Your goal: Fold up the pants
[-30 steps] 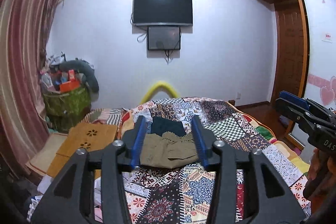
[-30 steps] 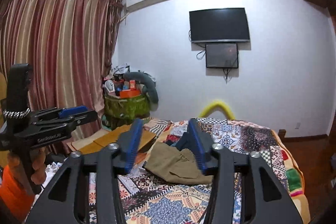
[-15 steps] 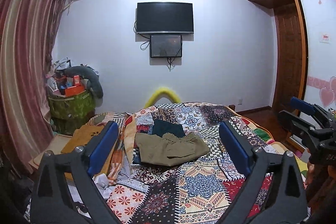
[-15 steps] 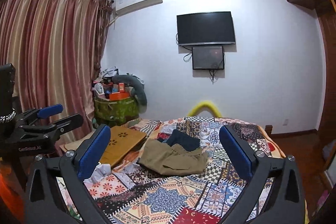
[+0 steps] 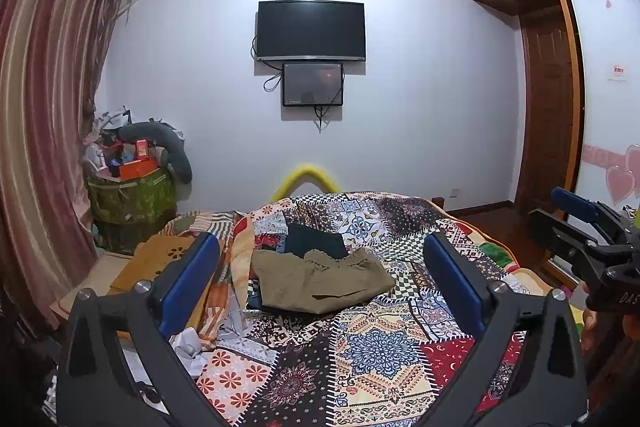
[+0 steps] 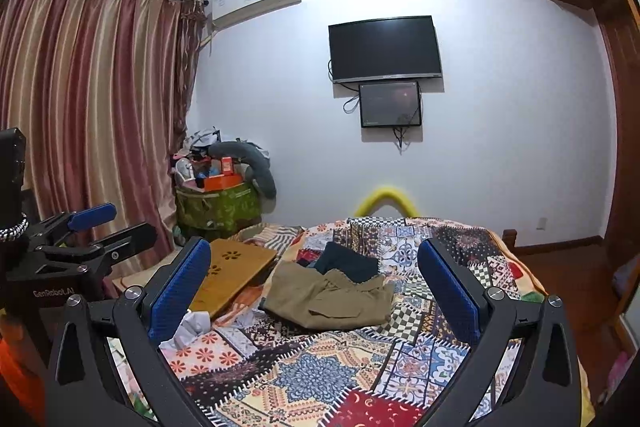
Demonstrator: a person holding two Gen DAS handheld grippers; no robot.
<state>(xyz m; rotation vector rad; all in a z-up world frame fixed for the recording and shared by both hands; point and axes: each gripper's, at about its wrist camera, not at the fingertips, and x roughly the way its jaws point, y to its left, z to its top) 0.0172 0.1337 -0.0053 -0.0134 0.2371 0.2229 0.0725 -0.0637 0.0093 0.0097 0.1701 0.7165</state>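
Olive-khaki pants [image 5: 320,281] lie crumpled on the patchwork bedspread [image 5: 372,351], partly over a dark navy garment [image 5: 314,241]. They also show in the right wrist view [image 6: 328,301] with the navy garment [image 6: 346,261] behind. My left gripper [image 5: 320,291] is open and empty, held well back from the pants above the bed. My right gripper [image 6: 314,293] is open and empty, also short of the pants. The right gripper shows at the right edge of the left wrist view [image 5: 588,227]; the left gripper shows at the left edge of the right wrist view [image 6: 88,227].
A wooden lap desk [image 6: 232,275] and crumpled white cloth [image 6: 192,327] lie left of the pants. A green bin piled with clutter [image 6: 218,205] stands by the striped curtain [image 6: 80,115]. A TV [image 5: 311,30] hangs on the far wall. A wooden wardrobe [image 5: 552,99] is at right.
Both grippers opened wide from a narrow gap a second ago. Both views tilted slightly, so the bed and pants sit lower and nearer in frame.
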